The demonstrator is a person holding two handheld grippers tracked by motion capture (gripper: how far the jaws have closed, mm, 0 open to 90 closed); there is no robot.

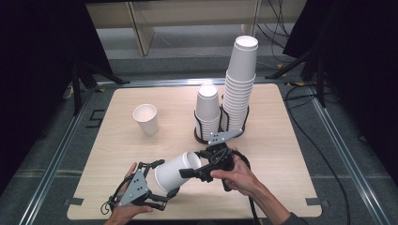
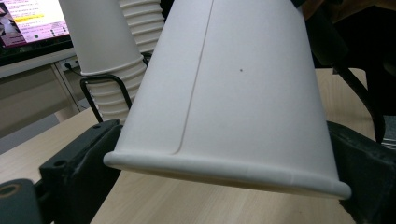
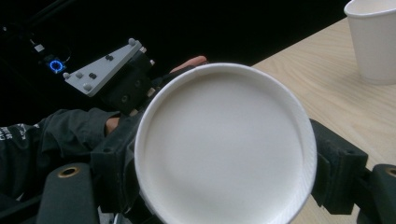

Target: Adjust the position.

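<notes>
The white paper cup (image 1: 174,171) lies on its side in the air above the wooden table (image 1: 117,154), held from both ends. The left gripper (image 1: 162,180) clasps its base, the right gripper (image 1: 191,169) its rim. It looks light, thin and easily crushed, so the stiffer rolled rim is the better place to hold.

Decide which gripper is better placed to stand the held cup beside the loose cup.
Left, probably. The left gripper flanks the cup's rim end and sits nearer the loose cup; the right gripper is at its base.
</notes>
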